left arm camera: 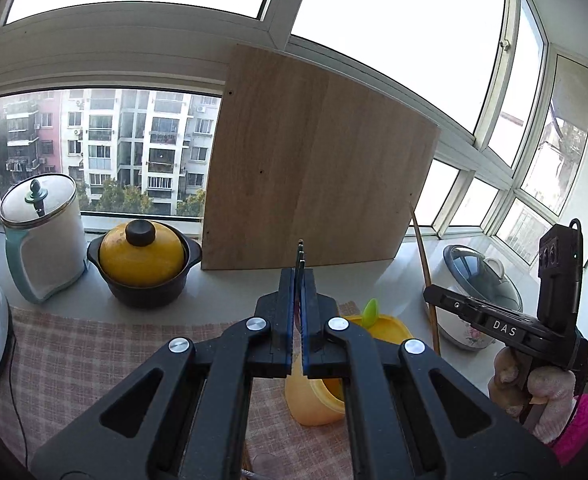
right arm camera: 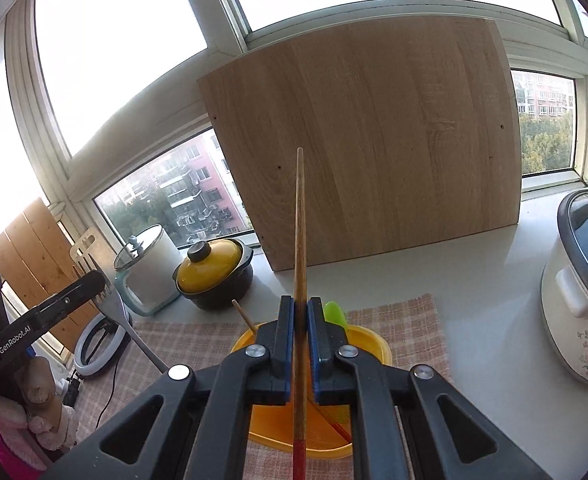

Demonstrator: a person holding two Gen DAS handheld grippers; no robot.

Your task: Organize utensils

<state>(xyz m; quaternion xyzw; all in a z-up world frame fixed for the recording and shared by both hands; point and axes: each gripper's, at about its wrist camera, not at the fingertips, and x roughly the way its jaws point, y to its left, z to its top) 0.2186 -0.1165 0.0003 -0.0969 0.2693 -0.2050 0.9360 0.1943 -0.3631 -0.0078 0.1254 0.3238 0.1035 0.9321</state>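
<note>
A: The biggest thing from here is that wooden board (right arm camera: 374, 140), stood on edge on the pale surface (right arm camera: 454, 264) and leaning back on the window frame

B: And the white rice cooker (right arm camera: 578, 312) with the flower print and glass lid sits off to its right, well apart from it. On the other side, the white electric kettle (left arm camera: 43, 236) with its teal handle, and just beside it the black pot with the yellow lid (left arm camera: 141, 264)

A: In front of those there's a checked cloth (left arm camera: 93, 360), and on it a yellow plastic container (right arm camera: 314, 432), where the utensils go. A green spoon (right arm camera: 334, 312) pokes up from its far rim, with a thin wooden stick (right arm camera: 243, 316) on the left side and something red lying inside

B: What's the right hand-held gripper (right arm camera: 301, 320) doing?

A: Clamped tight on a wooden chopstick (right arm camera: 300, 220) with a red lower end. It's right above the container, the stick's pale tip pointing up in front of the board

B: And the left hand-held gripper (left arm camera: 298, 300)?

A: Its jaws are pinched together on a grey fork (right arm camera: 111, 300), seen edge-on from its own camera, tines up. From the other side you can see the handle slanting down over the cloth, left of the container

B: A ring light (right arm camera: 93, 344) sits at the far left edge of the cloth
</note>
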